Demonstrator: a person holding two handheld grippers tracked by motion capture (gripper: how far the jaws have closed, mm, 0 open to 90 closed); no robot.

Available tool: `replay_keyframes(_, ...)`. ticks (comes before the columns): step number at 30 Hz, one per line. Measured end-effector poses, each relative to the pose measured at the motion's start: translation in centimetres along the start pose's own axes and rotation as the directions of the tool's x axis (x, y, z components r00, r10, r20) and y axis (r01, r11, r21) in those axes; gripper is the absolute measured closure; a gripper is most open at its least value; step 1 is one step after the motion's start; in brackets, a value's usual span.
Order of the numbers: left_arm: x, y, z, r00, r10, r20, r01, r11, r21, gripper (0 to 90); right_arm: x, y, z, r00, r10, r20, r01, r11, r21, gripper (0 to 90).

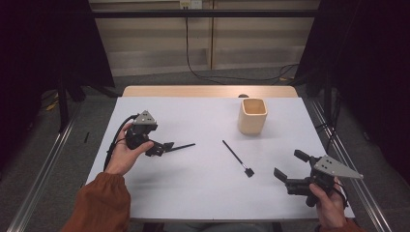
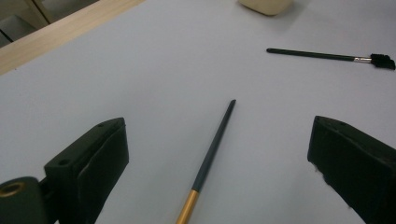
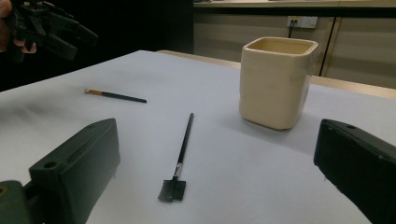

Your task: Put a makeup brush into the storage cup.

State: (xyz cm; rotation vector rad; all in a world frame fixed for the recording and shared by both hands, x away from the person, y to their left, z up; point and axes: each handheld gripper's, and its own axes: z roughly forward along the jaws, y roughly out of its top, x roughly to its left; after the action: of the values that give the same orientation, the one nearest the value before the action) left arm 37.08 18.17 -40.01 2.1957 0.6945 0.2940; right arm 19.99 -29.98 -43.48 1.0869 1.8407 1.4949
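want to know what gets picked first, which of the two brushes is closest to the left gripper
The gold-banded brush, lying on the table between the open left gripper's jaws. The comb-headed brush lies mid-table, farther off, nearer the cup.

A white table (image 1: 203, 183) with a wooden far edge carries three things: a cream cup (image 1: 252, 116) at two o'clock, a black comb brush (image 1: 237, 158) near centre, and a gold-banded brush (image 1: 180, 146) at nine o'clock

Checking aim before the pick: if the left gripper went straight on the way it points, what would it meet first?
Probably the gold-and-dark brush, lying on the table between the open jaws of the left gripper. Beyond it lies the black comb brush, though depth is uncertain.
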Motion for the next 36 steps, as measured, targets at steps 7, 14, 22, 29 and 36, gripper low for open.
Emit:
replay_keyframes(7, 0.4, 0.2, 0.2, 1.0, 0.004, 0.005, -0.005, 0.9974, 0.072, 5.1, 0.0, 0.0, 0.0, 1.0, 0.004, -0.002, -0.004, 1.0, 0.0, 0.0)
replay_keyframes(14, 1.0, 0.7, 0.7, 1.0, -0.002, 0.004, 0.002, 0.9897, 0.143, 5.7, 0.0, 0.0, 0.1, 1.0, 0.004, -0.003, -0.004, 1.0, 0.001, 0.0)
replay_keyframes(22, 1.3, 0.8, 1.6, 0.9996, -0.001, 0.028, -0.005, 0.9732, 0.23, 5.5, 0.1, 0.0, 0.1, 1.0, 0.004, -0.006, -0.004, 1.0, 0.004, 0.0)
replay_keyframes(29, 1.8, 0.4, 2.3, 0.9981, 0.034, 0.051, -0.048, 0.9493, 0.311, 9.2, 0.1, 0.0, 0.1, 1.0, -0.003, -0.007, 0.003, 1.0, 0.008, 0.0)
replay_keyframes(36, 2.0, -0.1, 3.2, 0.9957, 0.04, 0.084, -0.067, 0.9312, 0.358, 20.9, 0.1, 0.0, 0.1, 1.0, 0.001, -0.007, -0.001, 1.0, 0.008, 0.0)
